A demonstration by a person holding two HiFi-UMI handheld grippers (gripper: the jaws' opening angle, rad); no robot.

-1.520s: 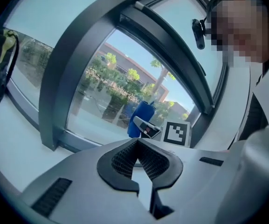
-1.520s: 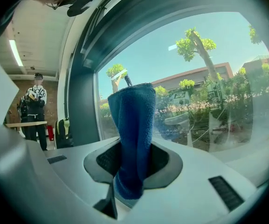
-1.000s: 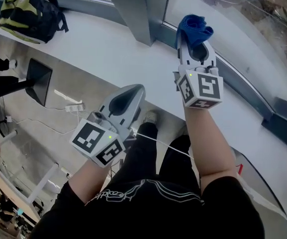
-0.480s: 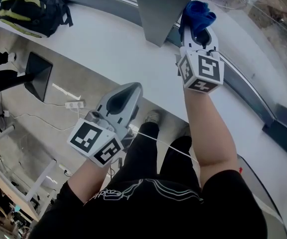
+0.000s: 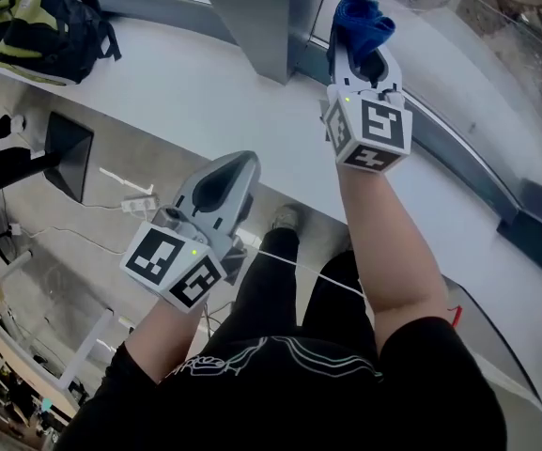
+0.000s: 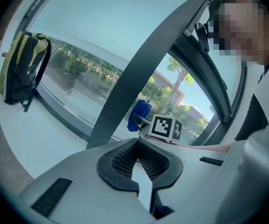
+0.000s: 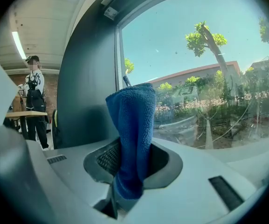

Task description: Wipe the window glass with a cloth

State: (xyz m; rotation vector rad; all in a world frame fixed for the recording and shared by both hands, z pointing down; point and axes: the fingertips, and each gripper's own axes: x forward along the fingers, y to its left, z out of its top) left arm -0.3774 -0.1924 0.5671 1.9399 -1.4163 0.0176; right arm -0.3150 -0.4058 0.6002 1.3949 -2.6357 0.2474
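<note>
In the head view, the right gripper (image 5: 358, 47) is in the upper middle of the frame, over the white sill (image 5: 186, 87). Its jaws are closed on a blue cloth (image 5: 362, 19), which stands out past the jaw tips. The cloth is close to the window glass (image 5: 496, 50), just right of the dark pillar (image 5: 252, 17); I cannot tell if it touches the glass. The left gripper (image 5: 233, 169) is lower, at the middle left, near the edge of the sill. A backpack (image 5: 40, 26) lies on the sill in the upper left corner.

In the left gripper view, the jaws are together and nothing is between them. Beyond them, the cloth and the marker cube of the right gripper show at the middle of the frame, beside the pillar. The backpack leans on the glass at the left.

In the right gripper view, the cloth is pinched between the two jaws and rises upright in the centre, with the glass behind it on the right. A person (image 7: 34, 101) stands far at the left edge.
</note>
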